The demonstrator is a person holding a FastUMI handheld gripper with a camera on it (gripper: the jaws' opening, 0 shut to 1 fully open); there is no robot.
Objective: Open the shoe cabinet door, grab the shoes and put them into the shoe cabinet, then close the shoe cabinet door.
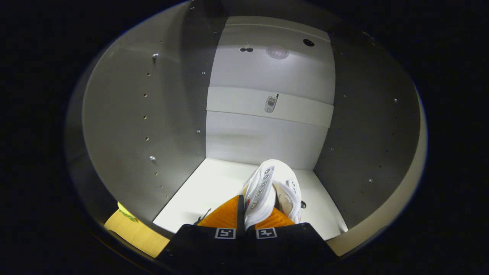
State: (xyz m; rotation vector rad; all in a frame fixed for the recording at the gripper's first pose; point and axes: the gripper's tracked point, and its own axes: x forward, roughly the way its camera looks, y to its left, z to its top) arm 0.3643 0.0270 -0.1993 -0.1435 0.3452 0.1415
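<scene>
— Inside the shoe cabinet [267, 76], what sits low in the frame?
— A white shoe [273, 191] over the pale bottom shelf [214, 191], pinched between the gripper [250, 214]'s two orange fingers [221, 215].

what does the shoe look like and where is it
Look inside the open grey cabinet, down at its white floor. The shoe is pinched between the gripper's orange fingers, standing on edge: white, with a row of metal eyelets.

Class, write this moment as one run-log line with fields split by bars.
stage: placing | gripper: shut on white shoe | shoe: over cabinet floor, inside shoe cabinet | contact with floor: cannot tell
</scene>
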